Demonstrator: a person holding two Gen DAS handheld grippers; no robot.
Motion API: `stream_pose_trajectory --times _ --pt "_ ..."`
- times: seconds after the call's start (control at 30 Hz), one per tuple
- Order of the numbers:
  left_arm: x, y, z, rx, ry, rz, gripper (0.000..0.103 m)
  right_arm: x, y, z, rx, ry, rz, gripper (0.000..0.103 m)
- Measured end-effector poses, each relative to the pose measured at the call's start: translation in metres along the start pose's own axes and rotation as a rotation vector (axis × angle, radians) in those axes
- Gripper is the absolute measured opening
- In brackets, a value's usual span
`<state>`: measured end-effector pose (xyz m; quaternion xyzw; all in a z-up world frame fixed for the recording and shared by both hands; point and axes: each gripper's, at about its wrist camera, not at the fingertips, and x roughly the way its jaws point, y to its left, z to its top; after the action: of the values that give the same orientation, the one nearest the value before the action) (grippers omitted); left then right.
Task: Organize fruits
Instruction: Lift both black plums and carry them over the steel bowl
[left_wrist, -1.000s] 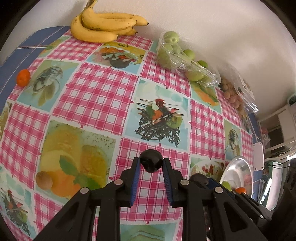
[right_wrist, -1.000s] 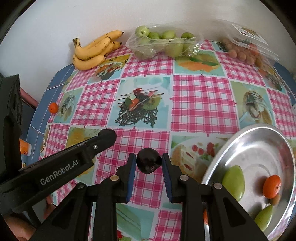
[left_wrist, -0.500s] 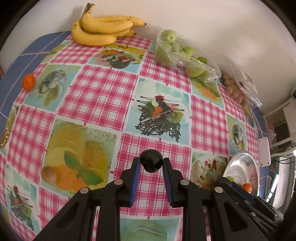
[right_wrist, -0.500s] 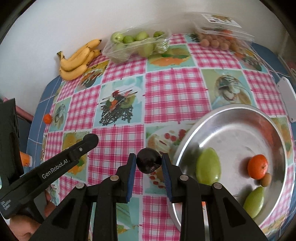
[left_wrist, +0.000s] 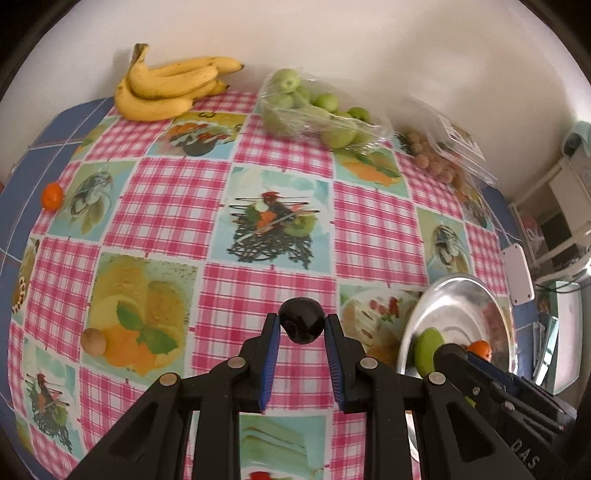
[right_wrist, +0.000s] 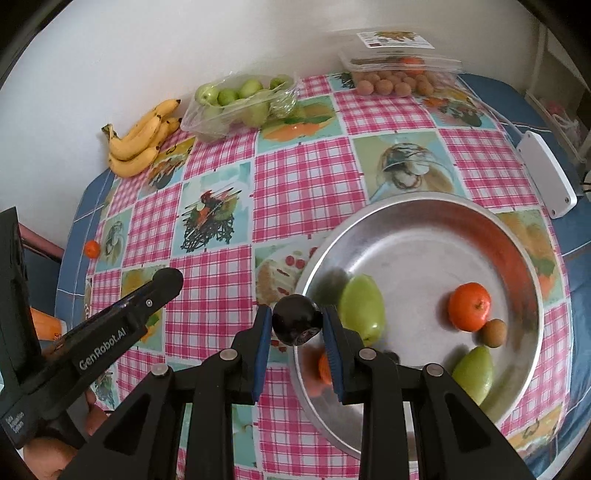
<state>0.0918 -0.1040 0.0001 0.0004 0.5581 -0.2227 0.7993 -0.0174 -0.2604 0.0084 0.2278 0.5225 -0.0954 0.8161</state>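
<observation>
"GenRobot.AI" stands in white on the left hand-held gripper (right_wrist: 110, 332); other print is illegible.

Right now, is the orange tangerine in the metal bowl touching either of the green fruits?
No, in the right wrist view the tangerine lies apart from both green fruits, with bare metal bowl between them.

A home dining corner: a table against a white wall, its pink checked tablecloth (left_wrist: 177, 199) printed with food pictures, bananas (left_wrist: 166, 88) and bagged green fruit (right_wrist: 240, 99) at the wall.
</observation>
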Motion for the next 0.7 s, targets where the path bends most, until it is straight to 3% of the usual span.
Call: stream_pose_trajectory --times 0.13,0.3,0.47,0.7 --pt "0.001 -0.019 -0.004 0.033 0.003 -0.009 0.026 -0.004 -0.016 0.001 0.031 -0.008 -0.021 0.029" --pt "0.008 -0.048 -0.014 0.089 0.026 -0.031 0.026 -0.012 -0.064 0.002 0.14 -0.012 -0.086 0.029" --pt "0.014 -0.077 -0.025 0.152 0.048 -0.053 0.026 -0.021 -0.099 0.0 0.219 -0.021 -0.094 0.029" --pt "0.019 -0.101 -0.033 0.216 0.062 -0.048 0.026 -0.028 -0.113 -0.002 0.243 -0.033 -0.091 0.029"
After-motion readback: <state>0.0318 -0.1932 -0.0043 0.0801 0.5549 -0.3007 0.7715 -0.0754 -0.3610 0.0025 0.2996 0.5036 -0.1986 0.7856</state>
